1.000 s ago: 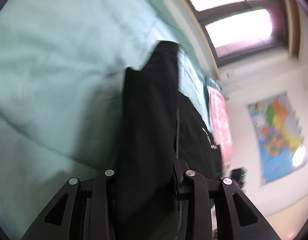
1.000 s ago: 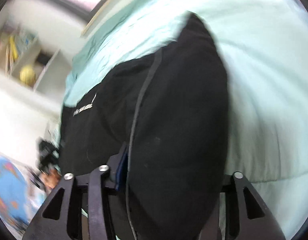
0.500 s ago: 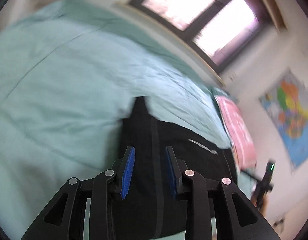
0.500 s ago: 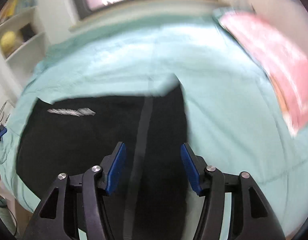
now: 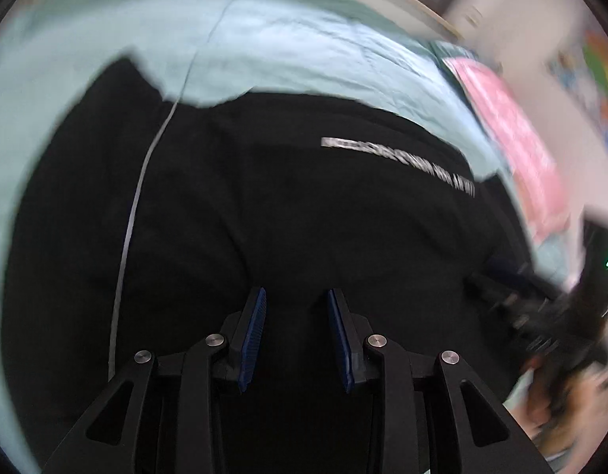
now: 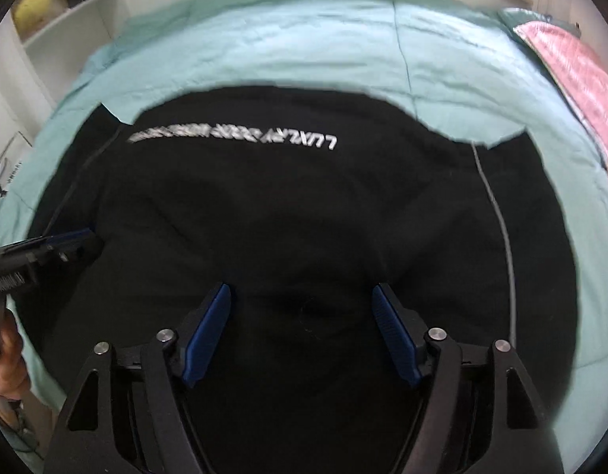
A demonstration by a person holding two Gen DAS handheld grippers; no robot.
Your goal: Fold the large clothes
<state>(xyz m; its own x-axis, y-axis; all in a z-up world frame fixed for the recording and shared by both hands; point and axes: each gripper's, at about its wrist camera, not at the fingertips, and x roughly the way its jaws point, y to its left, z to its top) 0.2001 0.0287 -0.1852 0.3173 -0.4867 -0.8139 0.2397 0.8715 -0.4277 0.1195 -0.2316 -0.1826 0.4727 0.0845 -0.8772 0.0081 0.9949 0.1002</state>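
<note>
A large black garment (image 5: pixel 288 213) with white lettering (image 5: pixel 399 162) and a thin white stripe (image 5: pixel 134 213) lies spread on the mint green bed (image 5: pixel 288 51). My left gripper (image 5: pixel 296 316) is open and empty just above the cloth. In the right wrist view the same garment (image 6: pixel 304 205) fills the middle, lettering (image 6: pixel 233 136) at the far side. My right gripper (image 6: pixel 304 312) is open wide and empty over its near part. The left gripper (image 6: pixel 47 249) shows at the left edge there, over the garment's left side.
A pink blanket (image 6: pixel 576 75) lies on the bed at the far right. White shelves (image 6: pixel 63 19) with a yellow object stand at the far left. A wall map (image 5: pixel 596 75) hangs at the right. The right gripper and hand (image 5: pixel 557 316) show blurred at the left view's right edge.
Both grippers let go of the black garment and opened. It now lies spread flat on the bed, and both grippers have drawn back over its near part.
</note>
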